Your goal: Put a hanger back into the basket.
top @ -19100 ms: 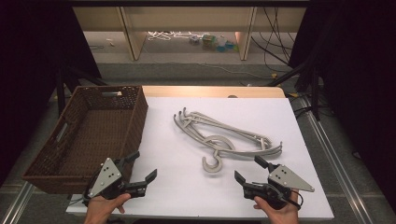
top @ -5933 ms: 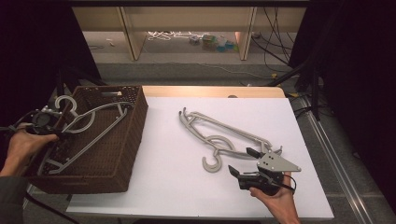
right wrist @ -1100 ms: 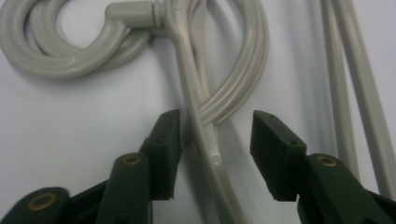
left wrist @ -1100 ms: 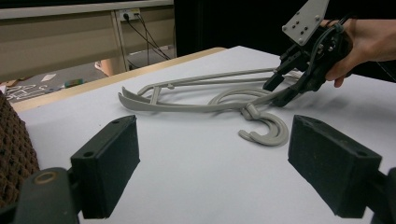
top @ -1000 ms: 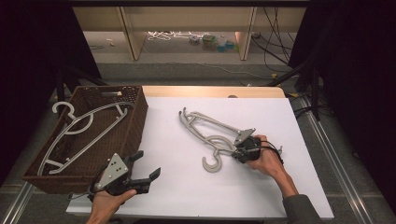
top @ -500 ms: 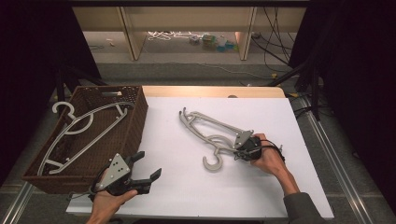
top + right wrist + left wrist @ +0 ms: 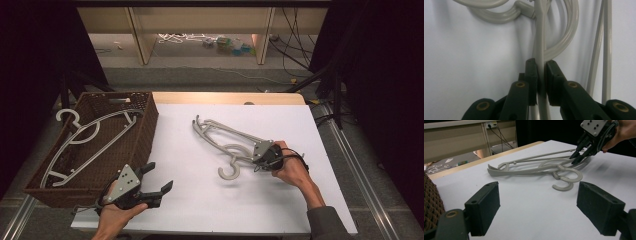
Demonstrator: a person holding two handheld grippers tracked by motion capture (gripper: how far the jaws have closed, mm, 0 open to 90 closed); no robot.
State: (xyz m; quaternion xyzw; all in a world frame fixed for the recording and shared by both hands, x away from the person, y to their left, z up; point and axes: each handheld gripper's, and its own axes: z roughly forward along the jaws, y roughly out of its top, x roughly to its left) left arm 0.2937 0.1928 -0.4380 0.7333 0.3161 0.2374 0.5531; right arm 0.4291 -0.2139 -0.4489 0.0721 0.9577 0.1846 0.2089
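Right of table centre my right gripper (image 7: 256, 159) pinches a bar of the hangers (image 7: 225, 140), long axis toward ten o'clock; basket (image 7: 145, 125) lies at nine, left gripper (image 7: 157, 179) spread idle.

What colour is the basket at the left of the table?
Dark brown woven wicker basket; it shows best in the high view.

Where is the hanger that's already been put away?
In the high view, one grey hanger lies inside the brown wicker basket at the table's left, just beyond the left gripper.
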